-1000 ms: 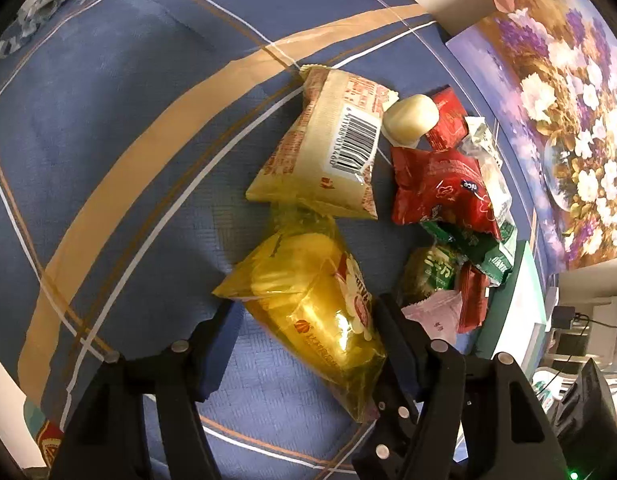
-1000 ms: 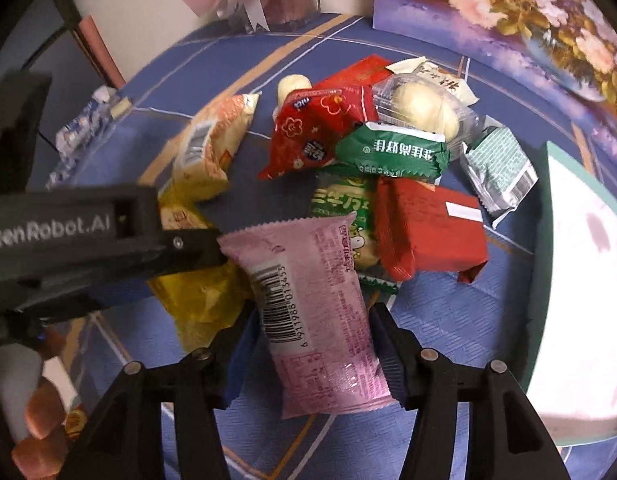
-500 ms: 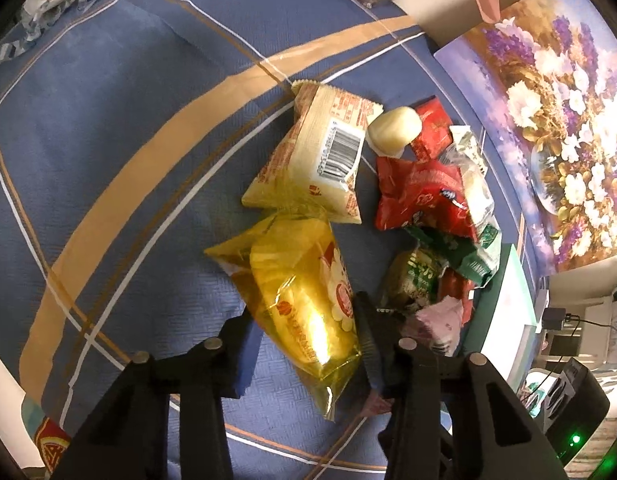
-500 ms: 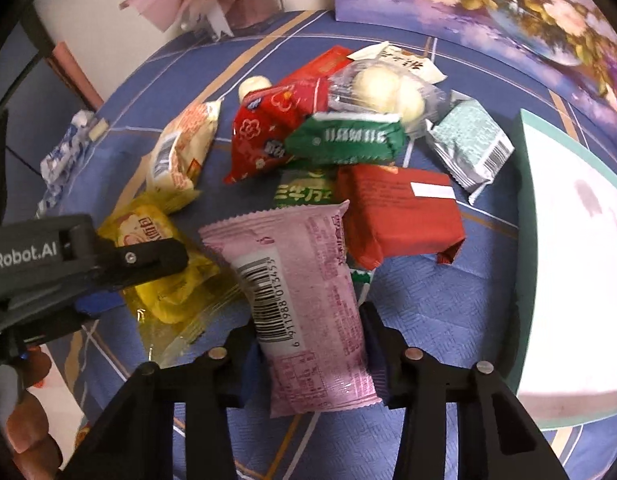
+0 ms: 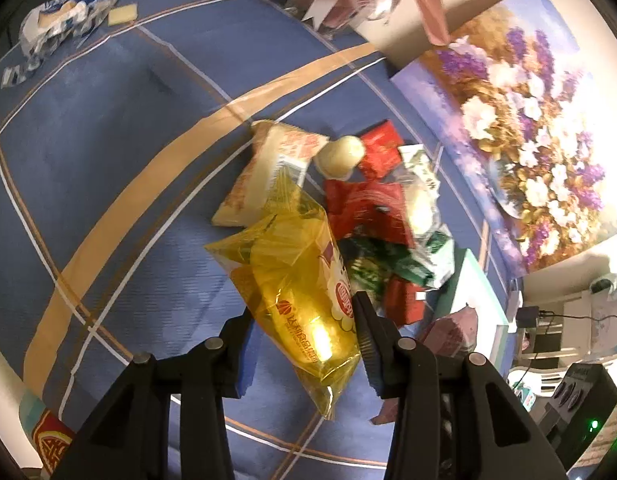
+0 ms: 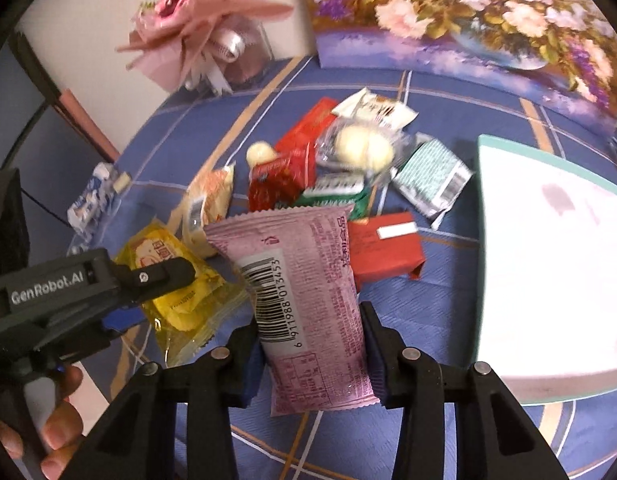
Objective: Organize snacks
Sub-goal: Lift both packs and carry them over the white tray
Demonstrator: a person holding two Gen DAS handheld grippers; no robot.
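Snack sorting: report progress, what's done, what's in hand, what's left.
Done: nothing sorted shows; the white tray looks empty. In hand: the left gripper clamps the yellow packet, and the right gripper clamps the pink packet. Left: the pile on the blue cloth, including the red box and green packet.

Between the left gripper's (image 5: 304, 336) black fingers a translucent yellow packet (image 5: 296, 280) is gleaming — red logo; a pink barcoded wrapper (image 6: 304, 300) is showing in the right gripper (image 6: 310, 344), ahead of it a blue, tan-striped tablecloth (image 5: 108, 152).

Both packets higher (pile farther below)
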